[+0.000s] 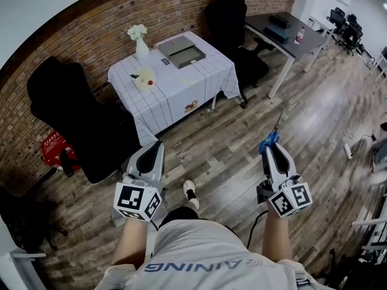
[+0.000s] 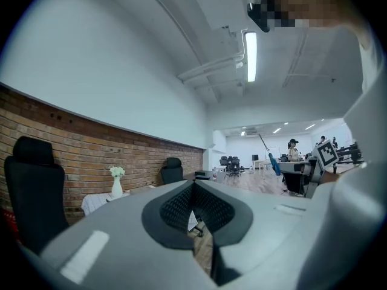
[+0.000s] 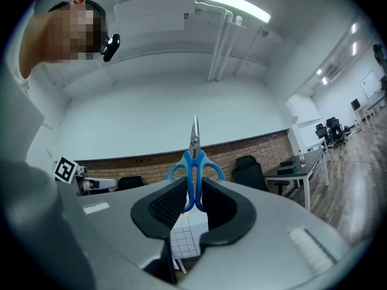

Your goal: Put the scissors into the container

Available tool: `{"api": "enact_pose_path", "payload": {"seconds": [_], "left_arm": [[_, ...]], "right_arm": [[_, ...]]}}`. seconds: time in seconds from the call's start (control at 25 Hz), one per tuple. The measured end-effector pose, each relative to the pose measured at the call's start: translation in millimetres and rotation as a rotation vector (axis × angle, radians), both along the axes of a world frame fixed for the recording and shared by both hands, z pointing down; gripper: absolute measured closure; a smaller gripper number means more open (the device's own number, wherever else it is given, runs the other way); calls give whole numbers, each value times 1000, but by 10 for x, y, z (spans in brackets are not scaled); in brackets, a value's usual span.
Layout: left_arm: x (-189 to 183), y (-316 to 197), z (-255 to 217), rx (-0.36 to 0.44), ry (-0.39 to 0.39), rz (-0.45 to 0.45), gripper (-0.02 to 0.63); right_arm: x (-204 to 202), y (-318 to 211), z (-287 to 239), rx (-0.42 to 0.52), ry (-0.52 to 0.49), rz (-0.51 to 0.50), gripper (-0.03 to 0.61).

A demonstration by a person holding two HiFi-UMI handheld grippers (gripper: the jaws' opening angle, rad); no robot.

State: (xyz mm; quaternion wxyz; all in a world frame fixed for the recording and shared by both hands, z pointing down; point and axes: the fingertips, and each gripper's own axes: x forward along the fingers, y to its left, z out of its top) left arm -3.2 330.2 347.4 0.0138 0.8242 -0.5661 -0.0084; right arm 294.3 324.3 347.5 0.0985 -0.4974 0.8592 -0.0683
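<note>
Your right tool is clamped on the blue-handled scissors. Its pads press the two handle loops from either side, so the jaws stand only as far apart as the handles hold them. The scissors' long axis runs straight along the line the tool points, with the closed blades sticking out past the tips and away from you. The grey container they belong in lies ahead of that tool and off to its left, well apart from it. It sits near the far side of the tabletop, which is covered in a white checked cloth, and a vase of white flowers stands just to the container's left. You are standing back on the wooden floor, so neither tool is over the tabletop yet. Your left tool is the nearer one to the tabletop, but it carries nothing; its pads meet at the tips with nothing between them. I judge the coming move to be a carry forward and leftward from the right tool. The blades lead, so the tool's tip will likely need to dip to lay the scissors in the open tray.
</note>
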Motion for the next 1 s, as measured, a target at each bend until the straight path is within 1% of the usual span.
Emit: {"api": "enact_pose_path", "payload": {"seconds": [0.2, 0.36, 0.6, 0.84, 1.0], "left_arm": [[94, -549, -23, 0, 4, 40, 612], [104, -979, -88, 3, -9, 67, 612], [-109, -1656, -145, 15, -17, 59, 612], [-397, -2236, -135, 12, -21, 49, 612], [-610, -2489, -183, 47, -3, 18, 614]], "right_arm": [[99, -417, -47, 1, 4, 33, 482], [115, -825, -39, -14, -18, 49, 482], [-83, -1511, -13, -22, -22, 45, 482], [-383, -2181, -38, -21, -26, 29, 482], [-592, -2534, -9, -29, -26, 9, 482]]}}
